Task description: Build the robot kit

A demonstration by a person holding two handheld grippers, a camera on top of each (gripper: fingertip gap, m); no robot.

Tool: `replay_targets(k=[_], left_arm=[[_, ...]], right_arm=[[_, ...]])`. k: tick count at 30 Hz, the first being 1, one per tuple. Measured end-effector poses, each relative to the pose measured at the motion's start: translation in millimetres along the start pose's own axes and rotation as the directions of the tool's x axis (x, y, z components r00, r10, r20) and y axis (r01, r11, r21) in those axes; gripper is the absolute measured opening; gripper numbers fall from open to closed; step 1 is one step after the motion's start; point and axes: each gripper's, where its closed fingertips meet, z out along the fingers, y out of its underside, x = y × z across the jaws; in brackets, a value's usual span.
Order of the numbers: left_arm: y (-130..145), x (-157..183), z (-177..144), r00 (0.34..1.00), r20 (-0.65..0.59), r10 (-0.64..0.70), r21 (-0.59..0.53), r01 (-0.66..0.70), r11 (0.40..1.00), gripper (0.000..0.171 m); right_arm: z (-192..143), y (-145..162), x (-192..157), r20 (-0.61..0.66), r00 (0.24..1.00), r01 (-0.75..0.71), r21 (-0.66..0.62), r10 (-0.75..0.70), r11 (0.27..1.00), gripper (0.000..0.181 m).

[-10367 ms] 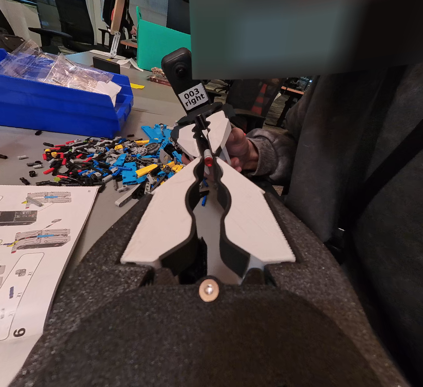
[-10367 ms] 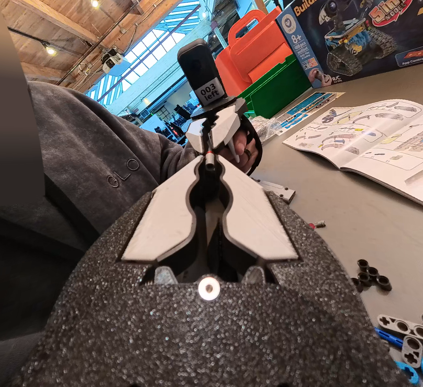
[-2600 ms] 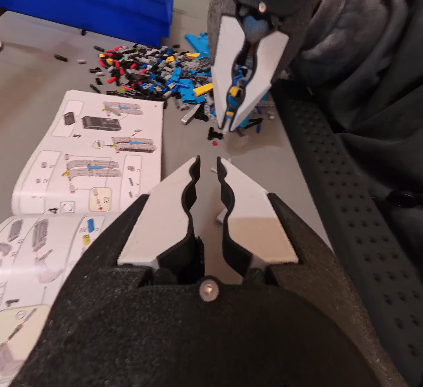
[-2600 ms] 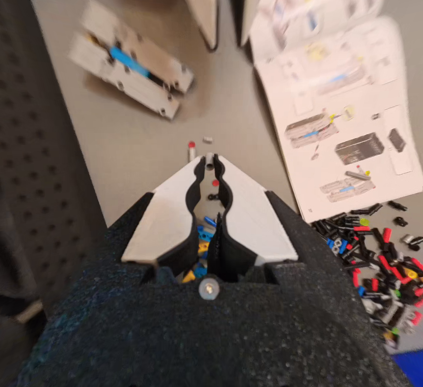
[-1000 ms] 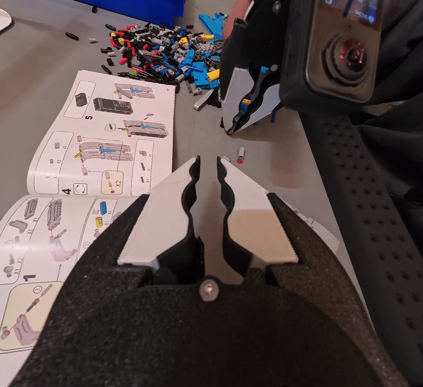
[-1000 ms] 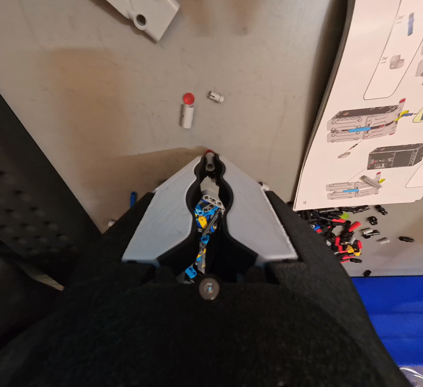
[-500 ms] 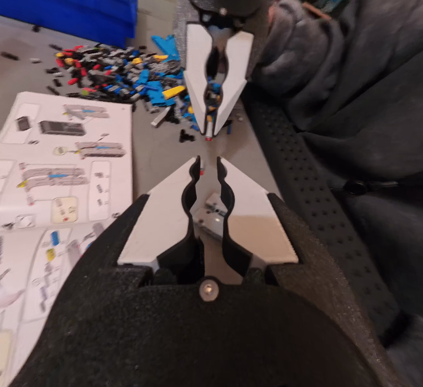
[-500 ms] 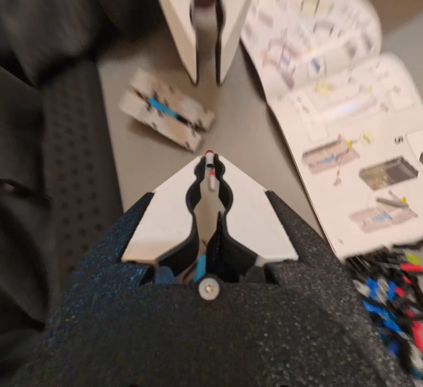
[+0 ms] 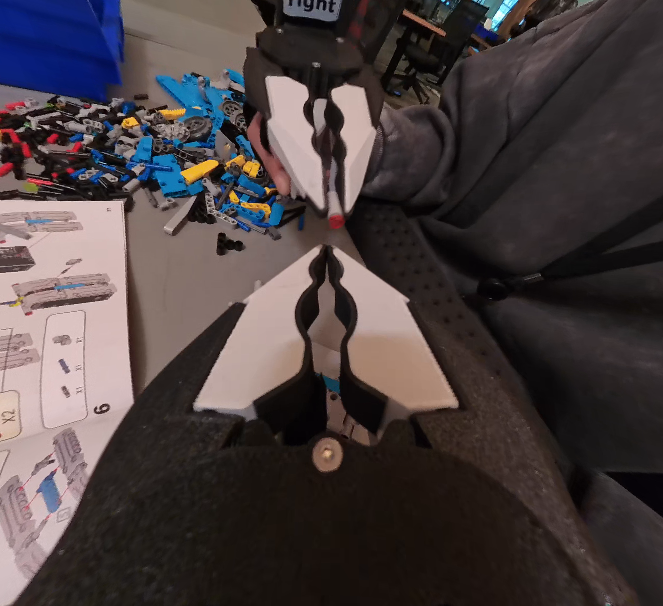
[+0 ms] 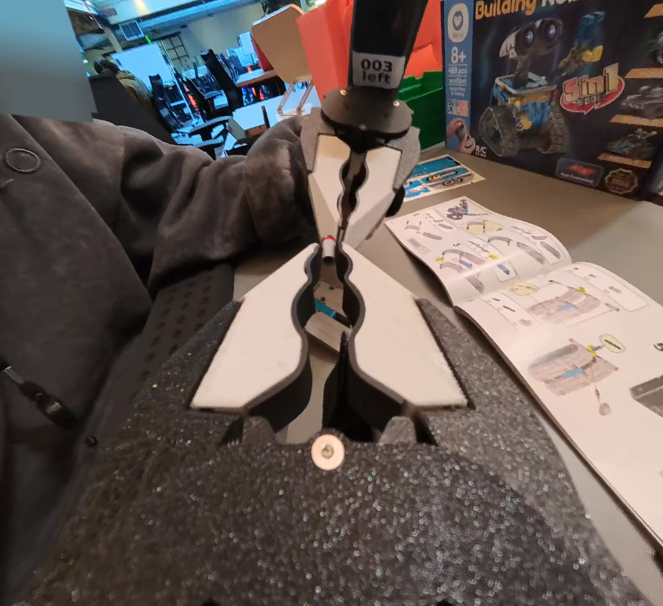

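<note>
My right gripper [image 10: 327, 252] is shut on a small grey pin with a red end [image 10: 327, 251], held above the table. In the left wrist view the right gripper [image 9: 332, 206] faces me, with the pin [image 9: 335, 215] sticking out of its tips. My left gripper [image 9: 325, 251] is shut, with nothing visible between its tips. It sits just below the pin's red end, tip to tip with the right gripper. It also shows in the right wrist view [image 10: 339, 230]. A grey assembly with a blue part [image 10: 324, 328] lies on the table under both grippers.
A pile of loose bricks [image 9: 143, 158] lies in front of a blue bin [image 9: 53, 32]. An open instruction booklet [image 9: 61, 301] lies beside the grippers and shows in the right wrist view [image 10: 538, 301]. A kit box [image 10: 556, 68] stands behind it. A person's grey sleeve [image 9: 412, 144] and a black perforated surface [image 9: 412, 266] lie close by. Only a small space, under 4 cm, lies between the two pairs of fingers.
The left gripper has closed; it was open half a second ago. Both grippers have tilted up from the table and now face each other tip to tip. The right still holds the pin.
</note>
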Motion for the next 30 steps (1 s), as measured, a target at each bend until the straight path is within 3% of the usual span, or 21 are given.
replay_targets(k=[3,6,11,17,26,30], left_arm=[[6,-3,1,1.000,0.006,0.006,-0.026,-0.006,1.000,0.000],[17,-16,2,0.994,0.097,0.058,-0.106,-0.048,0.993,0.000],[18,-28,6,0.963,0.211,0.167,-0.182,-0.129,0.975,0.000],[34,-46,9,0.878,0.329,0.346,-0.390,-0.207,0.897,0.000],[42,-55,9,0.786,0.352,0.508,-0.539,-0.273,0.797,0.000],[41,-57,8,0.777,0.362,0.515,-0.550,-0.268,0.791,0.000]], right_arm=[[5,16,4,-0.016,1.000,0.004,-0.076,-0.006,0.997,0.006],[9,26,10,-0.060,0.997,0.034,-0.136,-0.043,0.990,0.006],[7,26,24,-0.164,0.983,0.059,-0.151,-0.084,0.987,0.006],[8,44,38,-0.241,0.958,0.089,-0.266,-0.156,0.960,0.007],[9,53,42,-0.256,0.955,0.067,-0.304,-0.149,0.950,0.007],[10,53,44,-0.273,0.950,0.067,-0.305,-0.154,0.950,0.006]])
